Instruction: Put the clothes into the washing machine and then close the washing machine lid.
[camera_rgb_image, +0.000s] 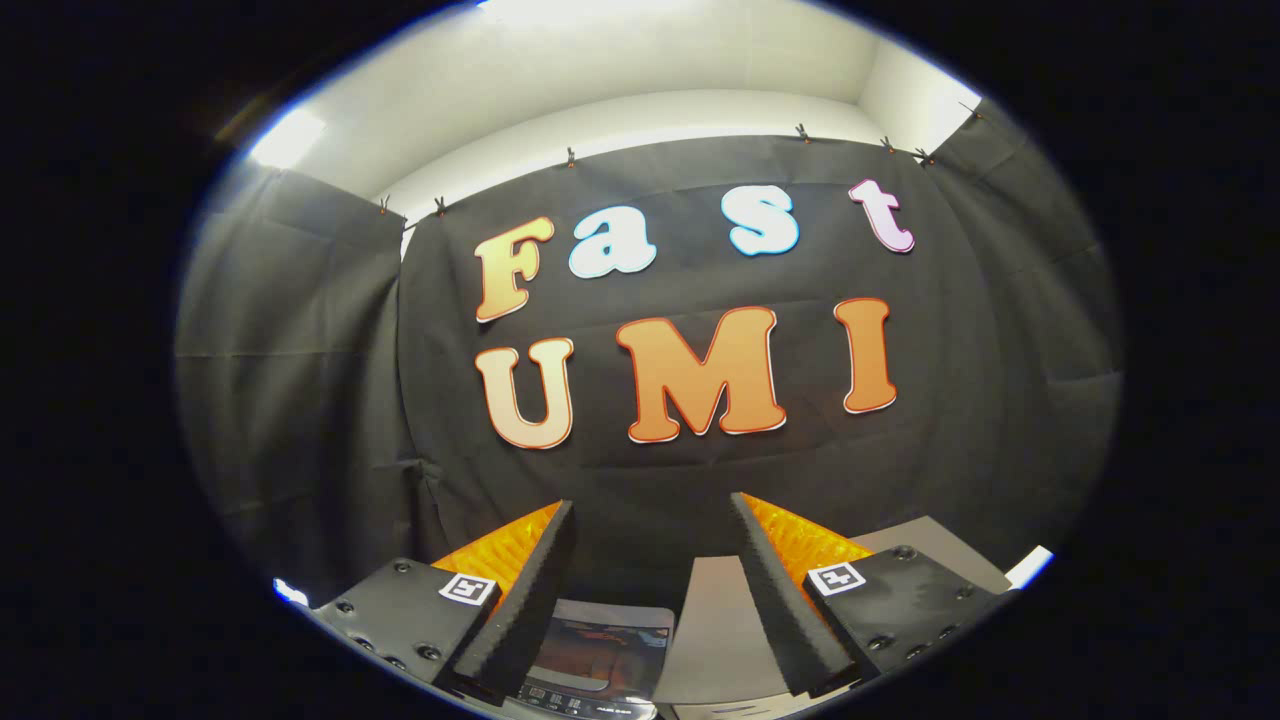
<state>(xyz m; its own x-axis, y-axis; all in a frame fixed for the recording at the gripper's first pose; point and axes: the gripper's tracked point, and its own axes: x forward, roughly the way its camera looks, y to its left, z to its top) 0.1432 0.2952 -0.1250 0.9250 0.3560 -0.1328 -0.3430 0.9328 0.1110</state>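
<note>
facing the booth wall (640, 470), tool raised well above the work. washing machine (595, 660) sitting low between the fingers, lid looking shut; clothes impossible to place, so task stage hard to judge. gripper (650, 520) hanging wide apart, gripping nothing.

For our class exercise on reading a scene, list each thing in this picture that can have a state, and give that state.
Gripper: jaws open, nothing between them, raised toward the black cloth wall.
Small grey toy washing machine with dark glossy lid: lid appears closed; it sits low between the fingers.
Flat grey tabletop: bare where visible.
Clothes: cannot tell.
</note>
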